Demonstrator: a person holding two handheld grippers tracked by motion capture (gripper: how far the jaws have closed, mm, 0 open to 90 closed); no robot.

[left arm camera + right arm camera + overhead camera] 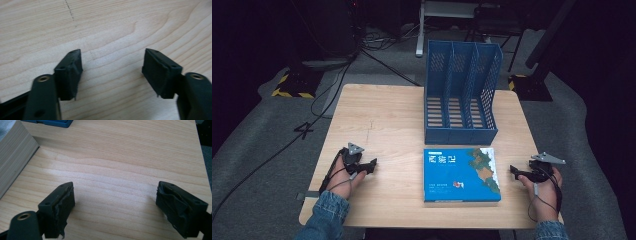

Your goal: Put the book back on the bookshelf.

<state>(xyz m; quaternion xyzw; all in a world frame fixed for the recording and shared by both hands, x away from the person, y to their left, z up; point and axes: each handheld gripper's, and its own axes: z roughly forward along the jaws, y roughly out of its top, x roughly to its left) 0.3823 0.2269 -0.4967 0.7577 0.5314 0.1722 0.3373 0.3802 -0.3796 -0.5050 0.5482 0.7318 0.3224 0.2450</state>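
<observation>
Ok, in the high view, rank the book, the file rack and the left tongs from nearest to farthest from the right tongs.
1. Book, just left of the right tongs, flat on the table.
2. File rack, up and left, behind the book.
3. Left tongs, across the table beyond the book.

Wooden table (382, 115): blue book (460, 174), blue rack (462, 95).

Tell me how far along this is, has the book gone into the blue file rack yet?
Not started, it seems. The book lies flat on the table, in front of the blue file rack, whose slots look empty. Nothing is in hand: the left claw and right claw are open over bare wood. Gripping, lifting and slotting the book presumably remain.
</observation>
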